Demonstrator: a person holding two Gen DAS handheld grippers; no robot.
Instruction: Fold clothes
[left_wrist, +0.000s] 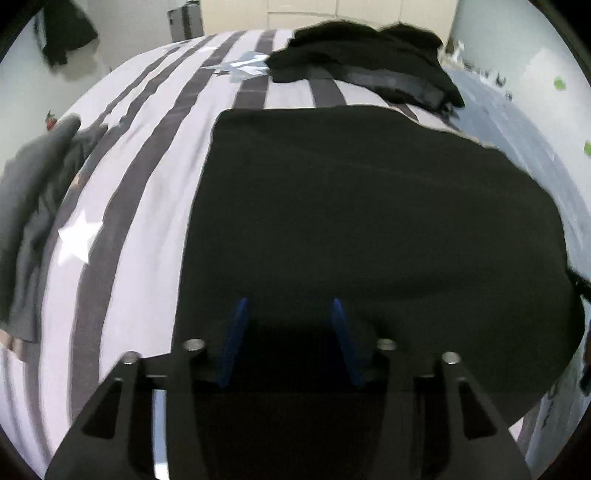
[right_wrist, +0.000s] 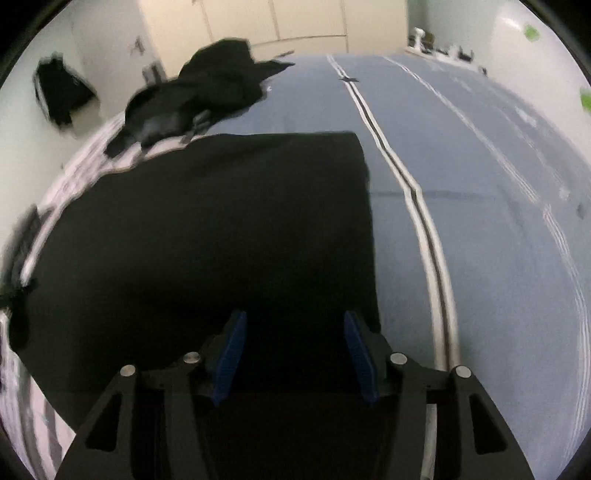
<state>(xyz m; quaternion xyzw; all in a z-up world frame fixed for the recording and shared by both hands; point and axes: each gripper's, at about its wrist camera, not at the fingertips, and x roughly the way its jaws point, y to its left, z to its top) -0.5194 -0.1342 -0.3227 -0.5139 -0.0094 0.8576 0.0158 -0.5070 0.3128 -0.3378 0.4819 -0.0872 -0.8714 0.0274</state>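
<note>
Landmark: the flat black garment (left_wrist: 369, 221), spread on the bed.

Nearest, the left tool (left_wrist: 288, 302) hangs over the garment's near portion, blue pads (left_wrist: 234, 339) parted, nothing between them: released. In the right wrist view the right tool (right_wrist: 295, 314) hangs likewise above the same garment (right_wrist: 207, 236), near its right edge, pads (right_wrist: 358, 350) apart and gripping no cloth: released.

The garment lies smooth, with a straight far edge and a straight right edge. To its left, the bed cover (left_wrist: 147, 206) shows white and grey stripes with a white star (left_wrist: 77, 240). To its right, a blue sheet (right_wrist: 480, 221) carries a narrow black-and-white line (right_wrist: 406, 184) running away from the camera.

Left of the garment, at the bed's edge, lies a grey cloth (left_wrist: 33, 206). Beyond the garment's far edge sits a crumpled heap of black clothes (left_wrist: 369, 59). Farther still, pale cupboard doors (right_wrist: 280, 22) close the room, and a dark item (right_wrist: 59, 92) hangs on the left wall.
</note>
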